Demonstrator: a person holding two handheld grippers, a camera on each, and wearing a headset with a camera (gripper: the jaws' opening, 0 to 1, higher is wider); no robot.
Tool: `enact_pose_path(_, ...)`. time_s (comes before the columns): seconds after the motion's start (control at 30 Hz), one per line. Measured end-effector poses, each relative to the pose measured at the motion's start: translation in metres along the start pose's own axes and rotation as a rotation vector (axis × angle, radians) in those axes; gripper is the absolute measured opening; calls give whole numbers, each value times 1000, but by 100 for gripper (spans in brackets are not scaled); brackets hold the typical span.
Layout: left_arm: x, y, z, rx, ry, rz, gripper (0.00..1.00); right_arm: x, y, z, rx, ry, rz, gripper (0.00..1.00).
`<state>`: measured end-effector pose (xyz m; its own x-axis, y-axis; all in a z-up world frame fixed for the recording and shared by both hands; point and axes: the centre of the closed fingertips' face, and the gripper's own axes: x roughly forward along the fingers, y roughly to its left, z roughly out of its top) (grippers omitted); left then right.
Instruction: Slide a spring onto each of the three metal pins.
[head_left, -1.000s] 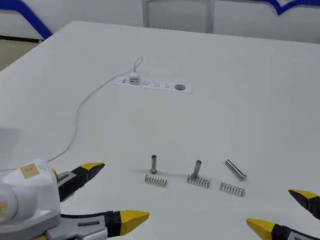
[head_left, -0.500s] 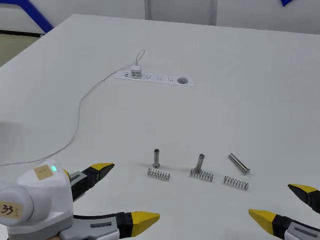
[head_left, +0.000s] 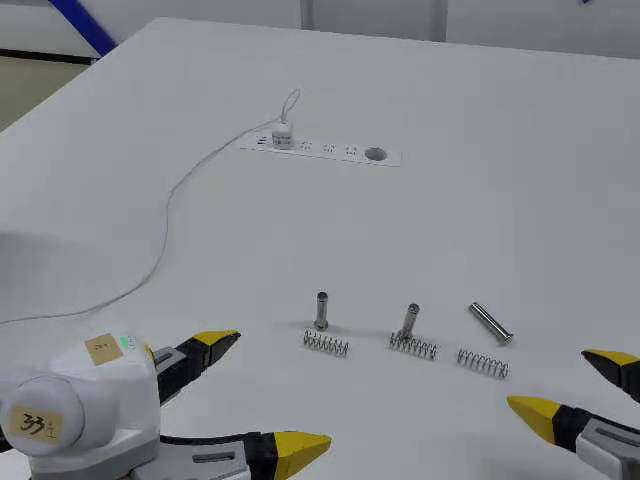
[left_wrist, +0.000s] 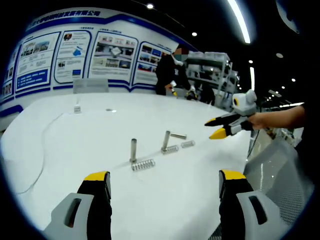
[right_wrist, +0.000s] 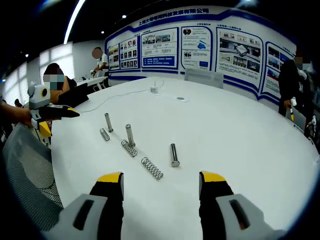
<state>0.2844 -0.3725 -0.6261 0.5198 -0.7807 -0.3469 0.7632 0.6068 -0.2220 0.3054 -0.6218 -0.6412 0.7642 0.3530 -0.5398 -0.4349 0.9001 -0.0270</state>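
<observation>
Three metal pins sit on the white table (head_left: 480, 200). The left pin (head_left: 321, 309) and the middle pin (head_left: 411, 319) stand upright, and the right pin (head_left: 490, 323) lies flat. A bare spring lies just in front of each: left spring (head_left: 326, 344), middle spring (head_left: 413, 347), right spring (head_left: 483, 363). My left gripper (head_left: 262, 395) is open and empty, to the near left of the row. My right gripper (head_left: 565, 385) is open and empty at the near right. The left gripper view shows the pins (left_wrist: 133, 150) and the right gripper (left_wrist: 225, 127). The right gripper view shows the lying pin (right_wrist: 174, 154) and its spring (right_wrist: 151, 167).
A white power strip (head_left: 330, 150) with a plug (head_left: 282, 135) lies far back. Its cable (head_left: 165, 220) runs down the left side of the table. A mesh chair back (right_wrist: 25, 170) stands at the near table edge. People stand beyond the far edge.
The head camera has shifted, so the whole scene sits a little differently. The left gripper has crept slightly toward the row. Pins and springs have not moved, and both grippers stay open.
</observation>
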Motion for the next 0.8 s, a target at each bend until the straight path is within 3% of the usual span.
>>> enact_pose_path(0.3, 0, 3, -1, -11, -5, 12, 91, 19, -15, 12, -35, 32, 21, 56)
enact_pose_path(0.43, 0, 4, -1, -27, -10, 16, 91, 27, -20, 20, -14, 21, 20, 53)
enact_pose_path(0.8, 2, 7, -4, -36, -6, 32, 90, 60, -26, 28, 36, 62, 6, 41)
